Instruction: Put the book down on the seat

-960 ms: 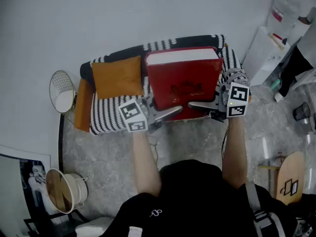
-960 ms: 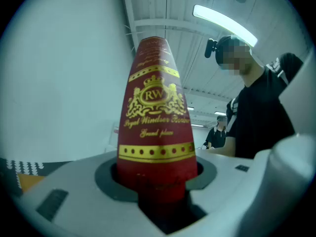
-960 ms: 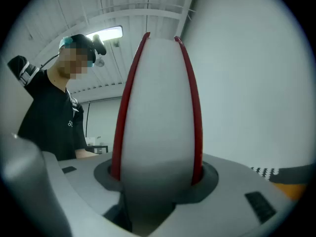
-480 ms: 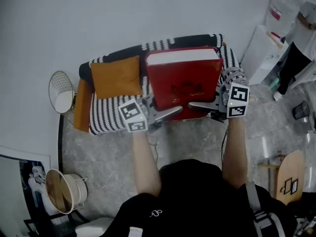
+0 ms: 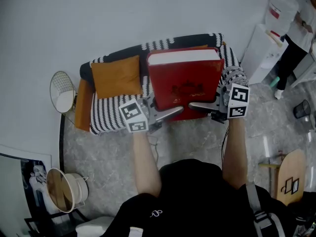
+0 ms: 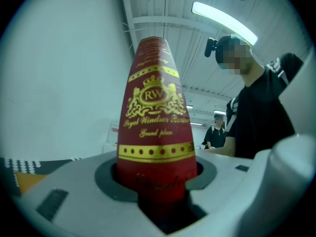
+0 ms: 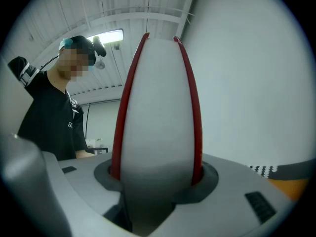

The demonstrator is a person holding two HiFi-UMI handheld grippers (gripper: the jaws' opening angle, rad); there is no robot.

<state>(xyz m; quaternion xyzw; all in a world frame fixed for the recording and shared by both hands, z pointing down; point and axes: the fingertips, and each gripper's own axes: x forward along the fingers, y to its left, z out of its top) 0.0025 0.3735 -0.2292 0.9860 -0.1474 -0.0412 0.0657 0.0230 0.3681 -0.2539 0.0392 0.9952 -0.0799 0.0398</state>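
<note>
While the book [image 5: 183, 78] stands over the sofa's [image 5: 106, 115] right end, the fingers of my left gripper [image 5: 170, 112] and right gripper [image 5: 197, 105] clamp it.

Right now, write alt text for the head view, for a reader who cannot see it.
A large red book is held between the left gripper and right gripper over a small black-and-white striped sofa. An orange cushion lies on the seat to the book's left.
</note>
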